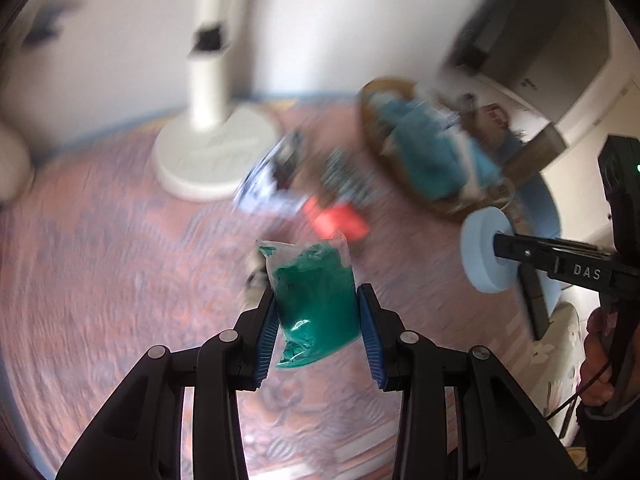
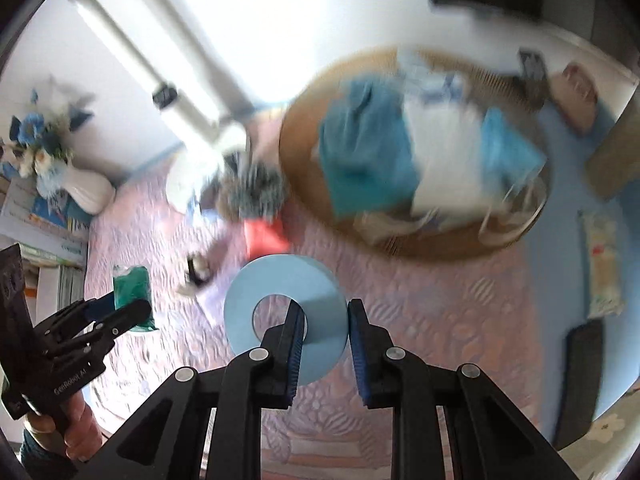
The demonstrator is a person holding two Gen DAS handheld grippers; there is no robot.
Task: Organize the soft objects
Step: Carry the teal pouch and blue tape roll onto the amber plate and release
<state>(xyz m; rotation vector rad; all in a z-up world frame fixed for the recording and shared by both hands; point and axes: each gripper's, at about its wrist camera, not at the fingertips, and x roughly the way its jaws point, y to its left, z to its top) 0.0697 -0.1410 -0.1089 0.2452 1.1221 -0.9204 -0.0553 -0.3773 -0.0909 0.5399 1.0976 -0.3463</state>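
Note:
My left gripper [image 1: 318, 304] is shut on a clear packet of green soft stuff [image 1: 316, 300] and holds it above the patterned pink quilt [image 1: 120, 260]. It also shows at the left of the right wrist view [image 2: 120, 308] with the green packet [image 2: 132, 284]. My right gripper [image 2: 326, 320] is shut on a pale blue foam ring [image 2: 284, 312], one finger through its hole. In the left wrist view the blue ring [image 1: 484, 248] is at the right. A round woven basket [image 2: 304, 120] behind holds teal, white and blue cloths [image 2: 368, 152].
A white lamp base [image 1: 212, 156] stands at the back left. A red piece [image 2: 264, 236], a grey fluffy thing [image 2: 252, 188] and small dark items [image 2: 198, 270] lie on the quilt between lamp and basket. A white vase with blue flowers [image 2: 80, 188] stands far left.

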